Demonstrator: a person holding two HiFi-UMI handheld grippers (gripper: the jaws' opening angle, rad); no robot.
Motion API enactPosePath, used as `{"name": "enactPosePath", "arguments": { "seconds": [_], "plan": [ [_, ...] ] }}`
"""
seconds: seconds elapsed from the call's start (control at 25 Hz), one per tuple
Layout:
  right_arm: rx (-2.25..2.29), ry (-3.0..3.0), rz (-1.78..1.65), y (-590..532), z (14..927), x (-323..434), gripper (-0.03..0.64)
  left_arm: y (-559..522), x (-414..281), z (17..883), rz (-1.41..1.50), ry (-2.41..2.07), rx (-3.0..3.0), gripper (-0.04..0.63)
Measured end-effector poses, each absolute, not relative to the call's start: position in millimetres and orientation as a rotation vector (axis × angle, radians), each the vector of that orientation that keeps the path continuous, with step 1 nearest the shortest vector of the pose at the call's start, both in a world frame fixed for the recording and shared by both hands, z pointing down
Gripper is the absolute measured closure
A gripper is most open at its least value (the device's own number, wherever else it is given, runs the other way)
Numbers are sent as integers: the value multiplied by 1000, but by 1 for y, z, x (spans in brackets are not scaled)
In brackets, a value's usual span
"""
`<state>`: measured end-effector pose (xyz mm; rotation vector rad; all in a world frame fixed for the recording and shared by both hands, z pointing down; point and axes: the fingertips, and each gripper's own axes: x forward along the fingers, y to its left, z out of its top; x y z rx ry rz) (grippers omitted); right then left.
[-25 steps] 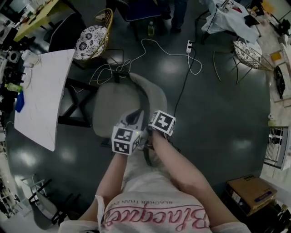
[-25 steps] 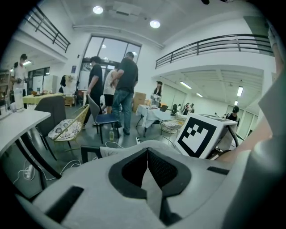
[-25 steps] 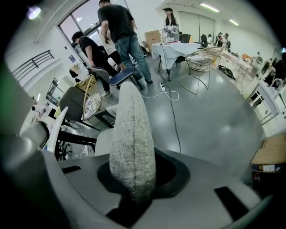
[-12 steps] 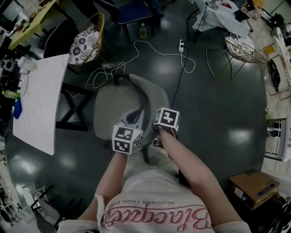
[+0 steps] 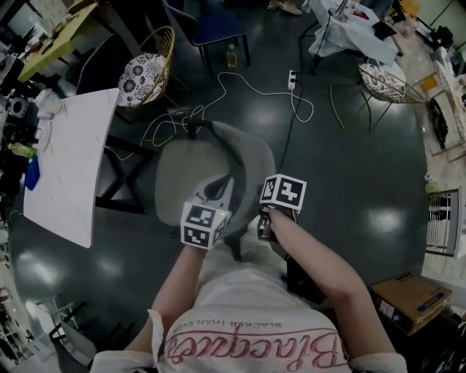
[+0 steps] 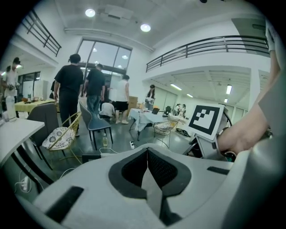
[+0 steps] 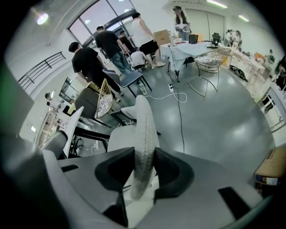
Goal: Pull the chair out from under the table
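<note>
The light grey chair (image 5: 188,171) stands out on the dark floor, right of the white table (image 5: 65,164). Its curved back (image 5: 255,156) faces me. My left gripper (image 5: 218,193) hovers over the seat's near edge; in the left gripper view its jaws (image 6: 147,172) are shut with nothing between them. My right gripper (image 5: 266,222) is near the back's right end. In the right gripper view the back's rim (image 7: 144,129) still runs between the jaws (image 7: 143,172), which stand apart and do not clamp it.
A white cable and power strip (image 5: 291,76) lie on the floor beyond the chair. A wire chair with a patterned cushion (image 5: 145,69) and a blue chair (image 5: 215,22) stand behind. A cardboard box (image 5: 411,302) sits at the lower right. People stand far off (image 6: 69,96).
My right gripper has let go of the chair back and risen, moving right and toward me. The left gripper has lifted slightly. The chair stays in place.
</note>
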<state>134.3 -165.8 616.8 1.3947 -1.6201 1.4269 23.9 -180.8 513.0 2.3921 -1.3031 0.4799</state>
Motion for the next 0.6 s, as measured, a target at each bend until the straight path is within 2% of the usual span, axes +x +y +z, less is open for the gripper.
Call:
{"name": "enactPosePath", "arguments": {
  "seconds": [0.16, 0.24, 0.48, 0.6],
  "plan": [
    [1412, -1682, 1409, -157, 589, 138, 524, -178, 24, 498, 456, -1299, 2431, 589],
    [1428, -1742, 1390, -156, 571, 137, 563, -177, 24, 489, 437, -1301, 2446, 589],
    [1373, -2158, 1336, -173, 485, 101, 601, -177, 25, 453, 367, -1305, 2524, 589],
    [1342, -2398, 1183, -182, 435, 87, 607, -180, 27, 429, 339, -1316, 2582, 589]
  ]
}}
